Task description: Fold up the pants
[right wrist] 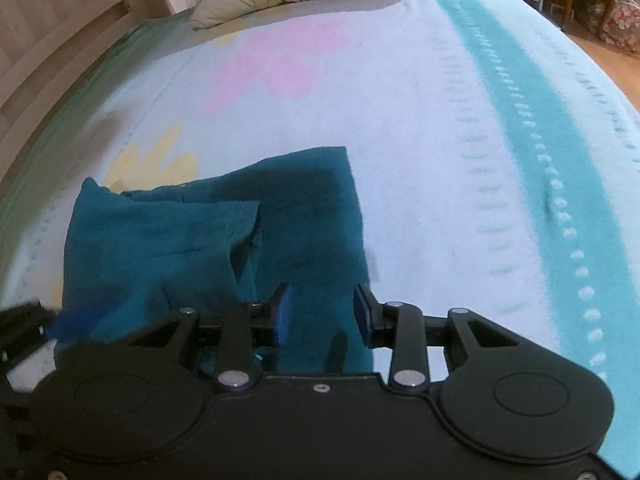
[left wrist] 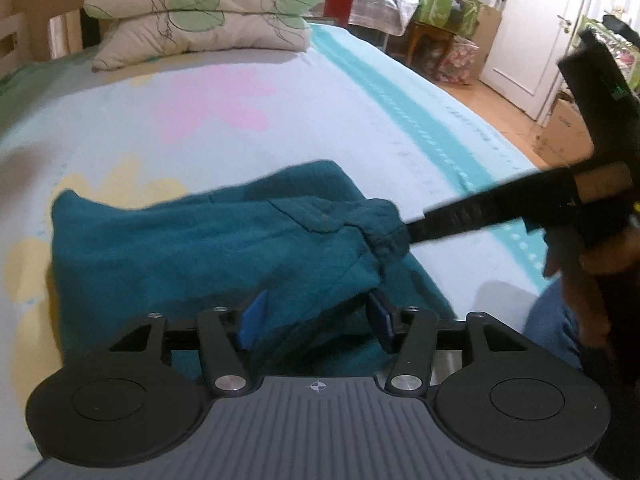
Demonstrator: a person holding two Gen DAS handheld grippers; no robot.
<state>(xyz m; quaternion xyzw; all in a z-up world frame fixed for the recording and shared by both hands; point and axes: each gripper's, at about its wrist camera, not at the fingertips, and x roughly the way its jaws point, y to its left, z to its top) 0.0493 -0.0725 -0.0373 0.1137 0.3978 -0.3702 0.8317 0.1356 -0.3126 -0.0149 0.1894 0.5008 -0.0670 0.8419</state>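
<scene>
Teal pants [left wrist: 180,248] lie folded into a thick, roughly square bundle on the pale blue bedspread [left wrist: 320,112]. My left gripper [left wrist: 316,320] hovers at the bundle's near edge. Its blue pads stand apart, with a hump of cloth between them that they do not press. My right gripper [left wrist: 404,236] comes in from the right, its black finger touching a bunched corner of the pants. In the right wrist view its jaws [right wrist: 322,312] are also apart over the right part of the pants [right wrist: 160,248], flat cloth showing between the pads. The left gripper's blue pad [right wrist: 60,326] shows at the left edge.
Two flower-print pillows [left wrist: 200,12] are stacked at the head of the bed by a wooden headboard [right wrist: 48,40]. A teal stripe [right wrist: 520,120] runs along the bedspread's right side. Beyond the bed edge are a wooden floor, a cardboard box [left wrist: 560,132] and a white door [left wrist: 532,20]. A person's hand [left wrist: 600,256] holds the right gripper.
</scene>
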